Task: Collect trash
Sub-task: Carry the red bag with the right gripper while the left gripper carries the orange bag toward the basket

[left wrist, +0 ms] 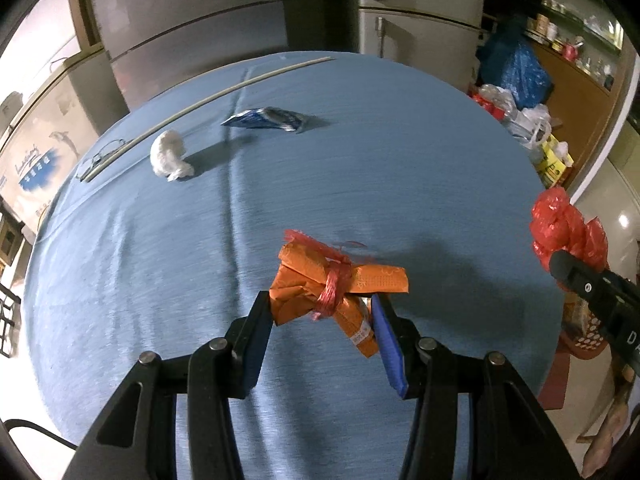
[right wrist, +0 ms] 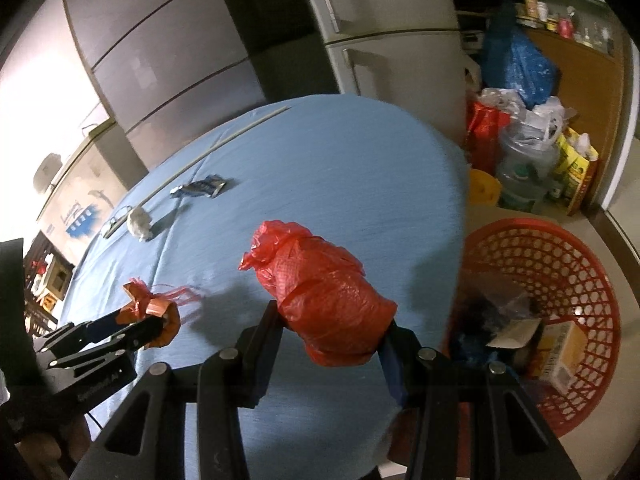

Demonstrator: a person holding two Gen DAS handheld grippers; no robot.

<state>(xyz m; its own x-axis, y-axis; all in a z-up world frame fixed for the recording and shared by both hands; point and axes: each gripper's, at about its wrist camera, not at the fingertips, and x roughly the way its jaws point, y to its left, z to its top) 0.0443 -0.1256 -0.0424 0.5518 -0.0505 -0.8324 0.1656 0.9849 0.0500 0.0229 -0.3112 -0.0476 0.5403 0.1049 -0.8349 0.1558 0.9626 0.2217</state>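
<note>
Wide open blue tablecloth (left wrist: 360,184) ahead of both grippers. At the far left a white tissue wad (left wrist: 170,158), blue wrapper (left wrist: 266,118) and long stick (left wrist: 200,102) crowd the edge (red basket (right wrist: 560,256) sits beside the table).

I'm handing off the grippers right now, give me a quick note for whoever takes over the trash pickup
Left gripper: shut on the orange wrapper bundle tied with red string, held above the blue tablecloth.
Right gripper: shut on the red plastic bag, near the table's right edge.
Red basket: on the floor to the right of the table, already holding some trash, including a box.
Left on the table: the white crumpled tissue and the blue wrapper, both at the far side near a long white stick.
Next, probably: drop both held items in the basket, then fetch the other two.
</note>
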